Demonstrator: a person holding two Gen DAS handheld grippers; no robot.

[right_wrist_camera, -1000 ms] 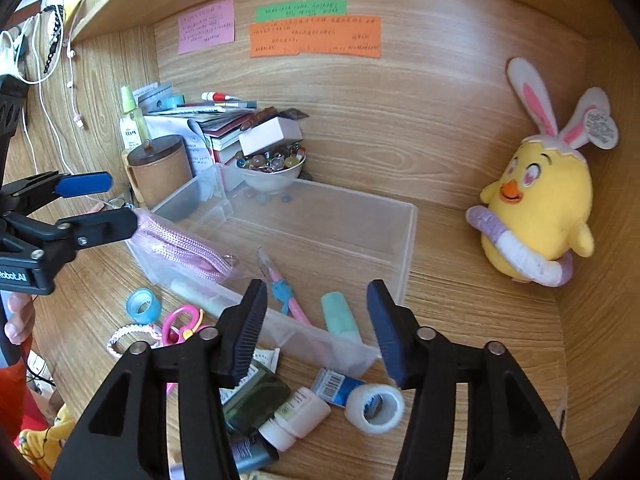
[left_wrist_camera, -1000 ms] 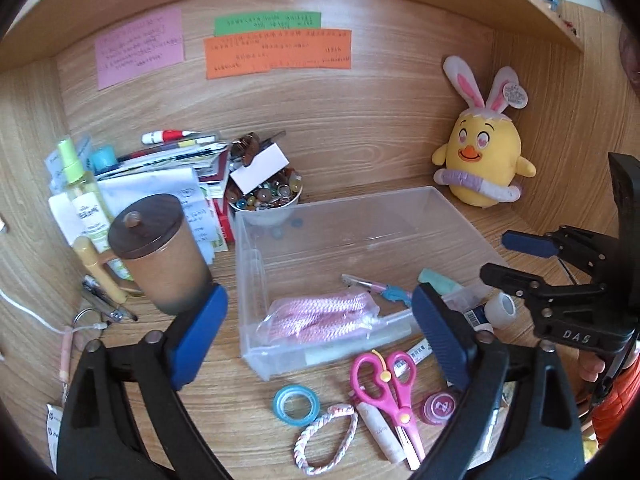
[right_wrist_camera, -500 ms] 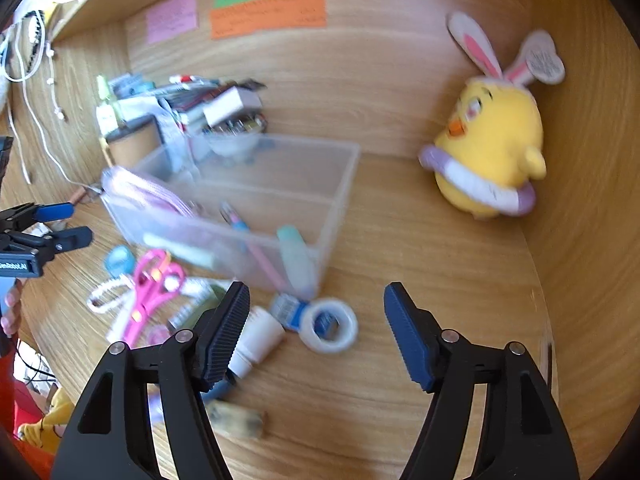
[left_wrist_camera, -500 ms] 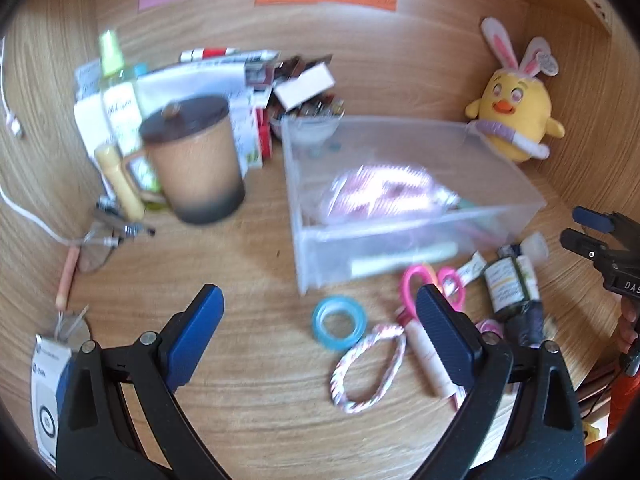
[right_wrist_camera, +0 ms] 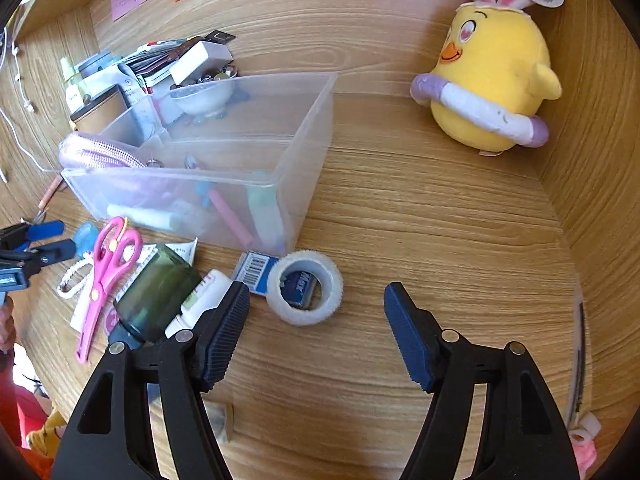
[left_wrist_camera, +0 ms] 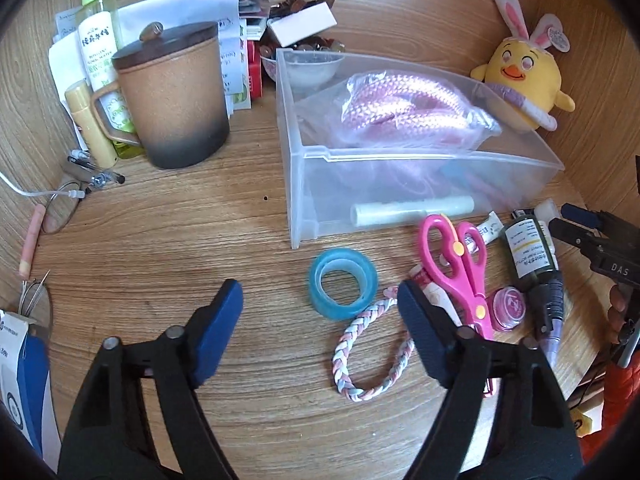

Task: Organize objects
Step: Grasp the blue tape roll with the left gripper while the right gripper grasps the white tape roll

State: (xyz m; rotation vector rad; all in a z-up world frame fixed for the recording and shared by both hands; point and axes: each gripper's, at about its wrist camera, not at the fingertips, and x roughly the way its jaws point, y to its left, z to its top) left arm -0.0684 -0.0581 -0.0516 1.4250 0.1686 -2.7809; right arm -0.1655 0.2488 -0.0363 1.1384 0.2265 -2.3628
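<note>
The left gripper [left_wrist_camera: 320, 316] is hanging low over the desk [left_wrist_camera: 180, 248] with its jaws apart and nothing gripped; they have just been closing in, with a braided band [left_wrist_camera: 372, 356] and a blue tape ring [left_wrist_camera: 343, 282] lying between and just ahead of the pads, untouched. To its right, pink scissors [left_wrist_camera: 460, 264] are lying across a white tube, with a small pink pot [left_wrist_camera: 510, 307] and a dark green bottle [left_wrist_camera: 530, 252] beside them. The right gripper [right_wrist_camera: 316, 312] is also standing released over bare wood – its jaws have been opening, and nothing is being held. Just ahead of its left pad a white tape roll [right_wrist_camera: 306, 293] is sitting on end, overlapping a blue barcoded packet [right_wrist_camera: 256, 271], and the green bottle [right_wrist_camera: 158, 296] is lying to the left of that. Farther on, the clear bin [left_wrist_camera: 420, 196] is resting on the desk, holding a pink cord bundle [left_wrist_camera: 404, 114] in plastic, a pale stick against the front wall and a few pens – blurred through the plastic. Left of the bin a lidded brown mug [left_wrist_camera: 172, 96] is standing upright, with a spray bottle [left_wrist_camera: 98, 36] and papers behind it. A yellow chick plush [right_wrist_camera: 492, 76] is sitting against the back wall, well apart from the bin.
</note>
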